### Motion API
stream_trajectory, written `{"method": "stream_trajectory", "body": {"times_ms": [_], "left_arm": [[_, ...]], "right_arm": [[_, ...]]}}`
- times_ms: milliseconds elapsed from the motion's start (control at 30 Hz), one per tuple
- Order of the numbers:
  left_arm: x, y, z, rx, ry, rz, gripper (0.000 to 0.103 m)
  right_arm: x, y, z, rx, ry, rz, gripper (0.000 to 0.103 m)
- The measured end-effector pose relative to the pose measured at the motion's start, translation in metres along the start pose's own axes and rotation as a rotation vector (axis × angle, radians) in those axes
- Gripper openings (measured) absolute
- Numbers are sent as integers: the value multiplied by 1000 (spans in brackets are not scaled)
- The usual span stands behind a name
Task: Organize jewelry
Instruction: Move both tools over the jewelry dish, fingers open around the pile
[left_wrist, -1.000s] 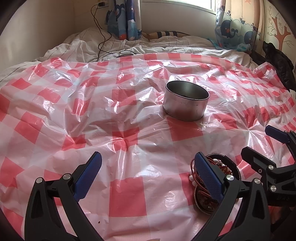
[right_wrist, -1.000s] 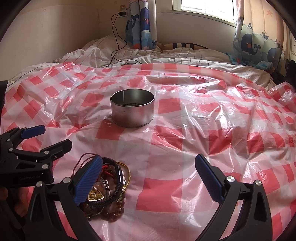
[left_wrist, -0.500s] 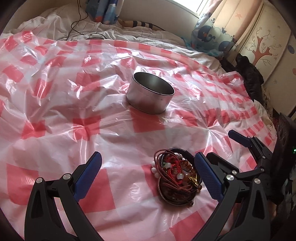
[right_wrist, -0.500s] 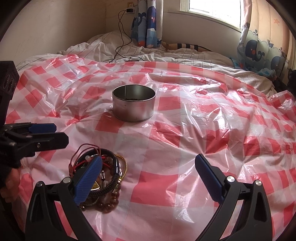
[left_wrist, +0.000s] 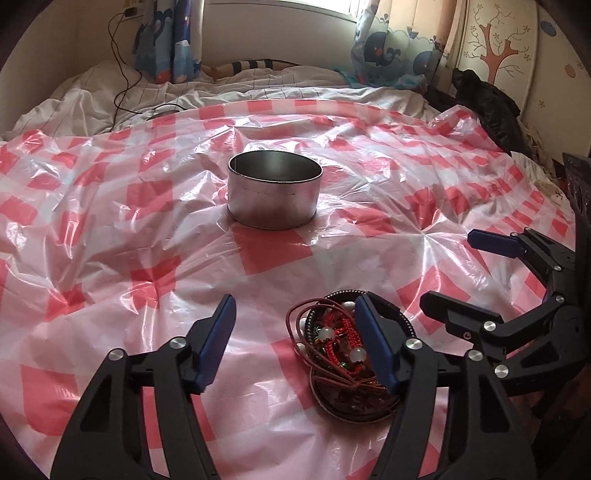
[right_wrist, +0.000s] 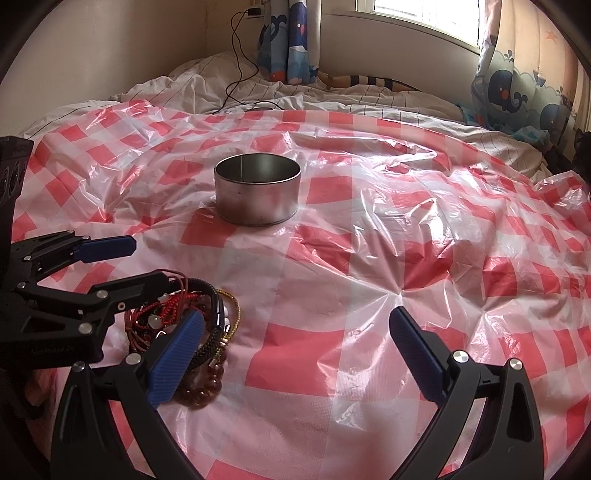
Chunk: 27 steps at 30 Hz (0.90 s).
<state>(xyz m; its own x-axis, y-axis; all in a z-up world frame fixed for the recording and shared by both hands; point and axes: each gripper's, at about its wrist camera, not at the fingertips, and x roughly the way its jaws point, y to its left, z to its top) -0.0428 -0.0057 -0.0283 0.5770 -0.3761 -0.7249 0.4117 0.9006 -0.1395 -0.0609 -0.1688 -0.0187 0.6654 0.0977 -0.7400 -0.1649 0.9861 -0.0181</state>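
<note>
A tangled pile of bracelets and bead strings (left_wrist: 332, 341) lies on the red-checked plastic sheet (left_wrist: 122, 258). My left gripper (left_wrist: 295, 341) hovers over the pile's left part. Its jaws are closing: the right pad covers the pile's middle and the left pad is still well clear, so nothing is gripped. My right gripper (right_wrist: 295, 350) stands open just right of the pile (right_wrist: 218, 310), its left finger in front of the pile. In each view the other gripper shows at the side: the right gripper (left_wrist: 448, 267) and the left gripper (right_wrist: 147, 262). A round metal tin (left_wrist: 273, 195) (right_wrist: 256, 195) sits upright farther back; I see nothing in it.
The sheet covers a bed and is wrinkled and shiny. Behind it lie a white duvet (right_wrist: 192, 85), a black cable (right_wrist: 240, 55) and whale-print curtains (right_wrist: 284, 40). Dark clothing (left_wrist: 491, 107) sits at the far right edge.
The left gripper's jaws have narrowed and its view has swung, so the pile now sits at its right finger. The right gripper has barely moved.
</note>
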Motion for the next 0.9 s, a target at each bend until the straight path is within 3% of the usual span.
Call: {"method": "stream_trajectory", "body": {"times_ms": [67, 167, 233, 333, 600, 700, 767, 800, 833, 900], "left_arm": [[0, 4, 0, -15, -15, -26, 48], [3, 7, -3, -34, -11, -123, 33], [7, 5, -5, -20, 17, -114, 16], [7, 4, -6, -12, 19, -87, 3], [0, 5, -2, -10, 6, -99, 0], [2, 11, -2, -30, 34, -114, 0], [6, 17, -3, -64, 54, -104, 2], [8, 19, -4, -79, 69, -105, 9], [10, 20, -4, -93, 78, -94, 30], [11, 21, -4, -107, 79, -70, 61]], "right_arm": [[0, 0, 0, 1, 1, 1, 96], [1, -1, 0, 5, 3, 3, 96], [1, -1, -1, 4, 2, 2, 96], [1, -1, -1, 4, 3, 3, 96], [2, 7, -2, -16, 0, 56, 96], [3, 9, -2, -27, 5, 53, 96], [3, 9, -1, -23, 6, 51, 96], [3, 8, -1, -20, 5, 51, 96], [4, 8, -1, -18, 5, 50, 96], [4, 8, -1, -18, 7, 49, 96]]}}
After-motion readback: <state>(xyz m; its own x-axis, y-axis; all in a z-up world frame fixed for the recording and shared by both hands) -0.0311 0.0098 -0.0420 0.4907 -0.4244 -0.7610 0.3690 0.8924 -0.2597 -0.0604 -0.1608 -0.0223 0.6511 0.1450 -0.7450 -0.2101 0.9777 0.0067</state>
